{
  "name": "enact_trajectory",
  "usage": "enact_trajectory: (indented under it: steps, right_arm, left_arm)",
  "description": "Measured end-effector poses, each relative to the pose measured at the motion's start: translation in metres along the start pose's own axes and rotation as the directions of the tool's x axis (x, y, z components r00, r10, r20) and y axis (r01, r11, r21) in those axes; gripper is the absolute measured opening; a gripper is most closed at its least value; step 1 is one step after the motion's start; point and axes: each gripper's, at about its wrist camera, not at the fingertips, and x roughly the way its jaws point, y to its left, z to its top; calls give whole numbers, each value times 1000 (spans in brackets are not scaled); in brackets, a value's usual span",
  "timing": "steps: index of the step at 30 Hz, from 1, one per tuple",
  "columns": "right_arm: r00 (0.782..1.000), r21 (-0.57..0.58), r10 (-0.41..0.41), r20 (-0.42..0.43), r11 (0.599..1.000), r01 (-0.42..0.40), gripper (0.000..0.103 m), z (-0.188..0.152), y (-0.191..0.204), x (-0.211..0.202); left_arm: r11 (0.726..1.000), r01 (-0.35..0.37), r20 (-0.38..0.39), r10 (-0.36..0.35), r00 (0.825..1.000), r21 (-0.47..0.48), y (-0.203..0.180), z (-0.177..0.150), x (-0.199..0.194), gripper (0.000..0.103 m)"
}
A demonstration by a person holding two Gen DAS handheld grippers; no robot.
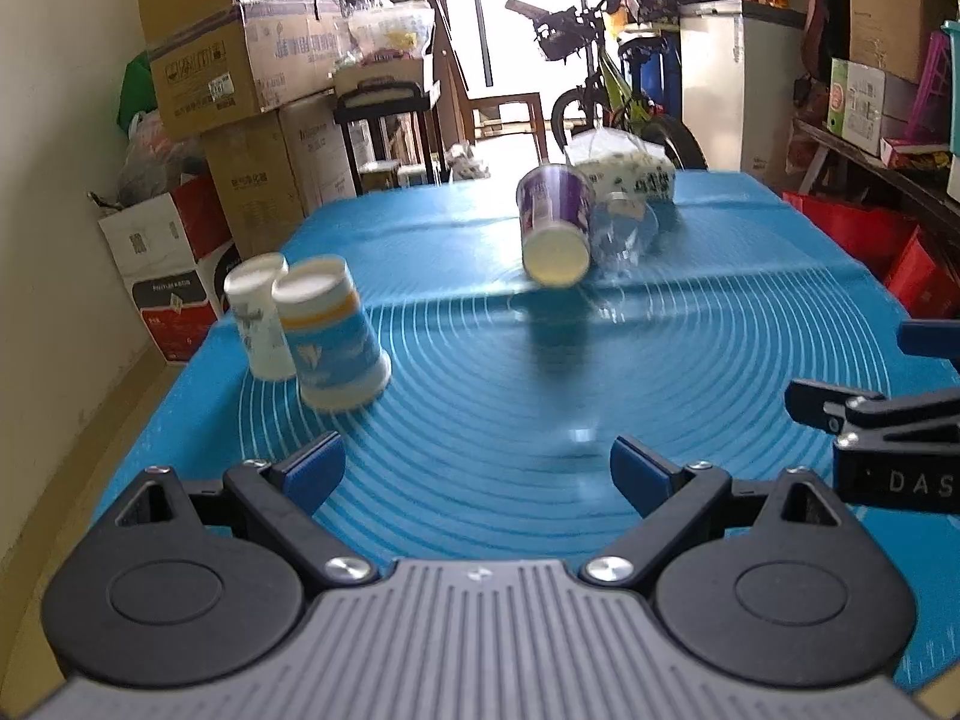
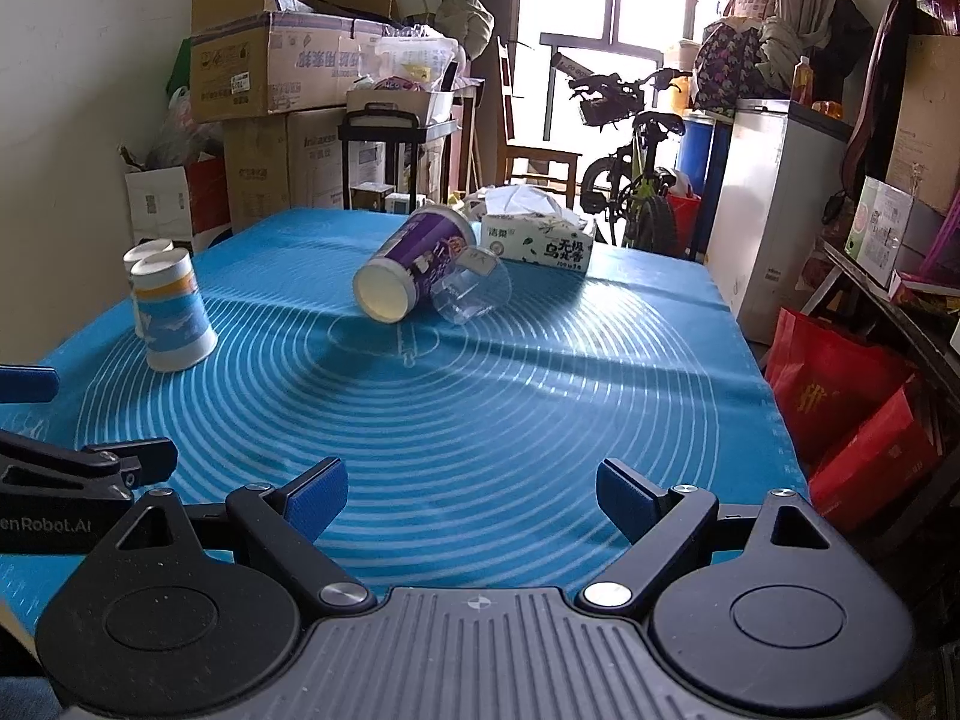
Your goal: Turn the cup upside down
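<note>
A purple paper cup lies on its side at the far middle of the blue mat, its base toward me. A clear plastic cup lies on its side against it. At the left, a blue-and-white cup stands upside down, with a white cup upside down behind it. My left gripper is open and empty over the near mat. My right gripper is open and empty beside it.
A tissue box sits at the mat's far edge behind the lying cups. Cardboard boxes stack at the left beyond the table. A bicycle, a white freezer and red bags stand at the right.
</note>
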Motion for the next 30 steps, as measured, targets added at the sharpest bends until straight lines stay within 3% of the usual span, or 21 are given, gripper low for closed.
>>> enact_trajectory:
  steps: [12, 17, 22, 27, 30]
  right_arm:
    - [997, 38, -65, 29, 997, 64, 91, 30, -36, 51]
    - [997, 43, -81, 8, 996, 80, 91, 24, -49, 65]
    - [996, 60, -87, -17, 994, 88, 91, 14, -61, 74]
    - [996, 70, -84, -20, 994, 85, 91, 9, -69, 77]
    - [996, 68, -82, -22, 994, 83, 91, 8, -72, 78]
  left_arm:
    - [1000, -5, 52, 6, 999, -17, -16, 73, 97, 94]
    - [998, 21, 13, -20, 1000, -51, -18, 93, 143, 94]
    - [998, 37, 23, -36, 999, -50, -29, 110, 167, 94]
    - [998, 26, -40, -29, 999, -57, -37, 117, 197, 94]
    - [997, 49, -66, -53, 996, -60, -37, 118, 209, 88]
